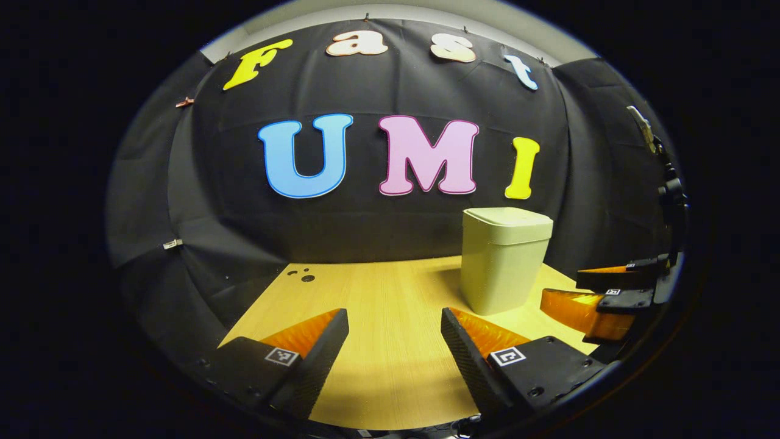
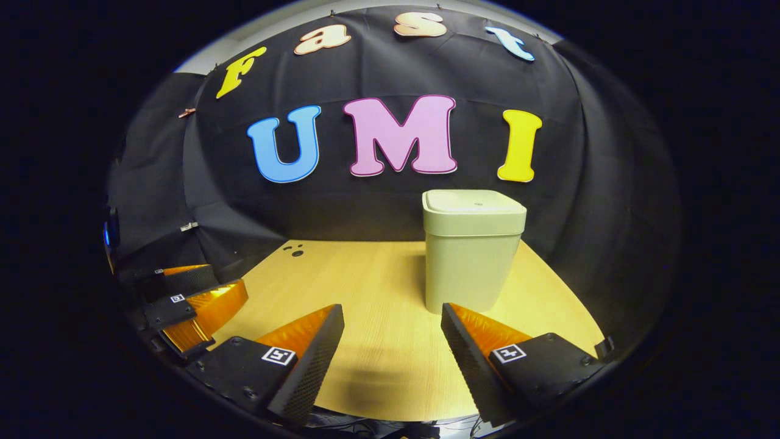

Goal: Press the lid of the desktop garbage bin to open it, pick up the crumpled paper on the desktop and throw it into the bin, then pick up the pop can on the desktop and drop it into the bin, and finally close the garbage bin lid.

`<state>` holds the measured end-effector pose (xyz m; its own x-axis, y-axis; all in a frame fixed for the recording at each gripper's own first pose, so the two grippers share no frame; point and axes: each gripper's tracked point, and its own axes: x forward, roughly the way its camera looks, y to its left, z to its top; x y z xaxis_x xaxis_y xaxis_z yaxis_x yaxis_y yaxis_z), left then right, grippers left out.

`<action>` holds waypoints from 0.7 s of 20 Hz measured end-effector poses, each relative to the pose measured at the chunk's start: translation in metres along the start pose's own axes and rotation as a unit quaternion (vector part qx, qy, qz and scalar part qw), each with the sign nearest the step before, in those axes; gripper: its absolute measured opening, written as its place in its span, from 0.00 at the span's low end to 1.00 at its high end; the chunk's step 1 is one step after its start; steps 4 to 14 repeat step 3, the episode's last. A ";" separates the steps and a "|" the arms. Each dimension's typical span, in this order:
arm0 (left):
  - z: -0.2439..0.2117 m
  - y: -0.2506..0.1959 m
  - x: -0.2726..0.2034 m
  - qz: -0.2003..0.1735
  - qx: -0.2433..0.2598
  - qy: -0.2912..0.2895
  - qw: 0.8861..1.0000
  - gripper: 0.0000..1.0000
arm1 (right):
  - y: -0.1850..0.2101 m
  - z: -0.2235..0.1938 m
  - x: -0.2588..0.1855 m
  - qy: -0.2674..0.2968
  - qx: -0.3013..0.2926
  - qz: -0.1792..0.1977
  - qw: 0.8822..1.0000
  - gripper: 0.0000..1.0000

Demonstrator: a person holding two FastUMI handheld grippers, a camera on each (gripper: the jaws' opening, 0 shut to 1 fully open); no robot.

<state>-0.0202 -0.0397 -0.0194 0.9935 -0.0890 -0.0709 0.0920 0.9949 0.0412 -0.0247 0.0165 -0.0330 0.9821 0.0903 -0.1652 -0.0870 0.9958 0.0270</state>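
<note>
I see the garbage bin standing upright with its lid down on the wooden desktop, just ahead of my right gripper, while my left gripper sits alongside, both spread wide and holding nothing.

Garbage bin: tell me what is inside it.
The garbage bin has its lid closed, so its inside is hidden. It stands on the wooden table, with the black cloth wall behind it.
</note>
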 end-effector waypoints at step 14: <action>-0.002 0.000 -0.003 -0.004 -0.009 0.000 1.000 0.98 | -0.001 -0.007 -0.002 0.012 0.009 -0.002 1.000 1.00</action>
